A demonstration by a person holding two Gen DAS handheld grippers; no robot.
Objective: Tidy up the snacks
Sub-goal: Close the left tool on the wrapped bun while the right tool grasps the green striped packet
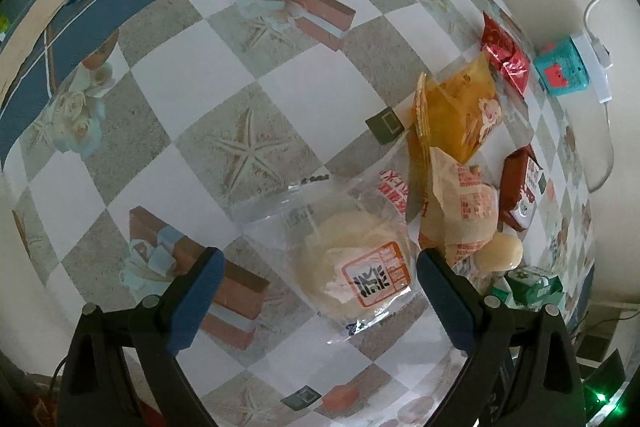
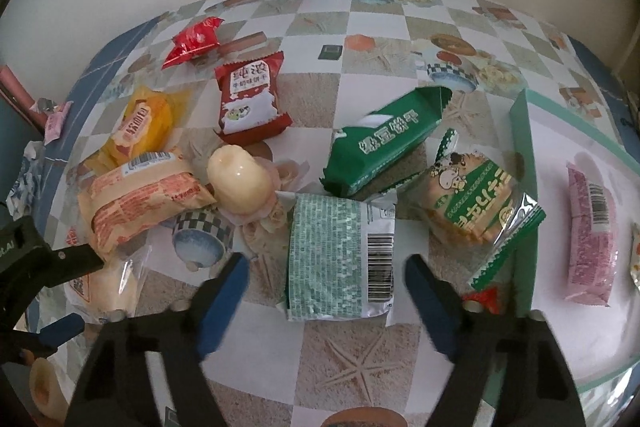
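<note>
Checkered vinyl with starfish and gift-box prints covers the tabletop (image 2: 360,355), and most snacks are still loose on it, so I'd call you early in the sort.

Going left to right in the right wrist view:
- Clear plastic packet with a pale round cake and an orange label (image 1: 352,259): it sits between the fingers of your left tool (image 1: 320,291). Jaws are wide and neither pad touches it. Not gripped.
- Orange-yellow transparent pouch (image 2: 136,131), tan paper-look wrapped bun with red print (image 2: 140,203), glossy cream-coloured round sweet (image 2: 240,179): bunched together, unsorted.
- Small crinkled red foil packet (image 2: 192,41) and dark red-and-white biscuit wrapper (image 2: 250,97): further back, also loose.
- Pale green patterned packet with a barcode (image 2: 340,255): lying flat between the fingers of your right tool (image 2: 326,291). Jaws are part open with a gap on both sides. Nothing held yet.
- Dark green long wrapper with white lettering (image 2: 384,143) and green-and-tan cartoon cracker pack (image 2: 472,203): just beside the box wall, still outside.
- Shallow teal-edged box (image 2: 524,163) at far right: the pink speckled wrapped bar (image 2: 590,231) lies inside, with the edge of another packet barely in frame. That's all that looks sorted.

Left to do, as I read it: grip the two packets under your tools, then clear the remaining cluster.
</note>
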